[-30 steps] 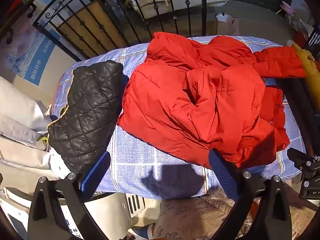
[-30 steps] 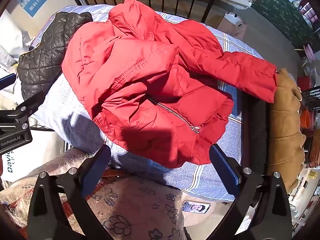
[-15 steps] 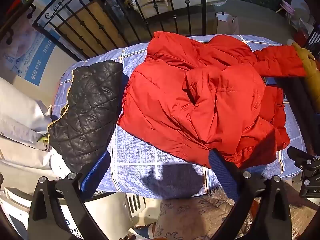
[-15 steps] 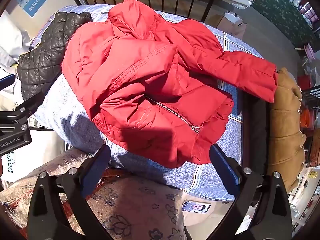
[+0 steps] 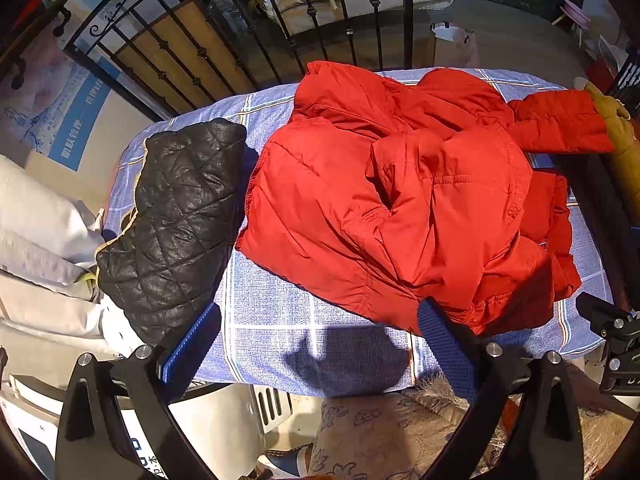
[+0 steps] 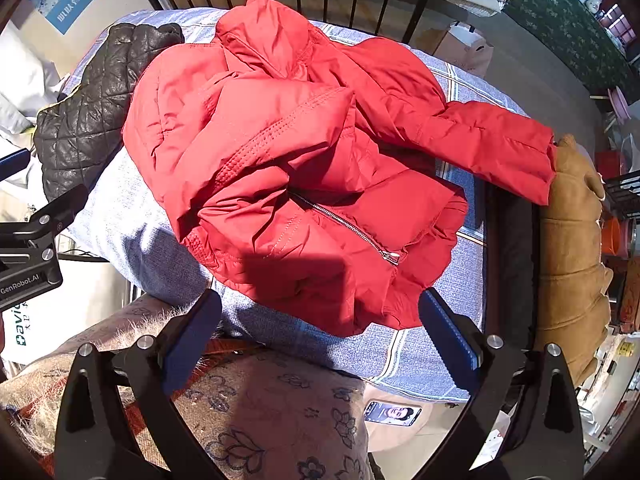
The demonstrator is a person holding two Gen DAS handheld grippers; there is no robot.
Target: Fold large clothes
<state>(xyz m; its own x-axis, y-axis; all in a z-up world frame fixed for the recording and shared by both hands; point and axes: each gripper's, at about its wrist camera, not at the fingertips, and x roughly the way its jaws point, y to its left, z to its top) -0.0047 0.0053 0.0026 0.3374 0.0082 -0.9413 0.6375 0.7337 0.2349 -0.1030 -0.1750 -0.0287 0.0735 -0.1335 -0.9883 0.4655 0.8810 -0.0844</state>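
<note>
A red padded jacket lies crumpled on a table under a blue checked cloth; one sleeve stretches to the right edge. In the right wrist view the same red jacket shows its zipper and its sleeve. My left gripper hovers open above the table's near edge, just short of the jacket's hem. My right gripper is open too, over the hem, with nothing between its fingers.
A folded black quilted jacket lies at the table's left end. A tan padded garment hangs over a chair at the right. Black iron railing stands behind the table. A floral cushion sits below the near edge.
Both grippers have drifted only slightly. The jacket lies as it did.
</note>
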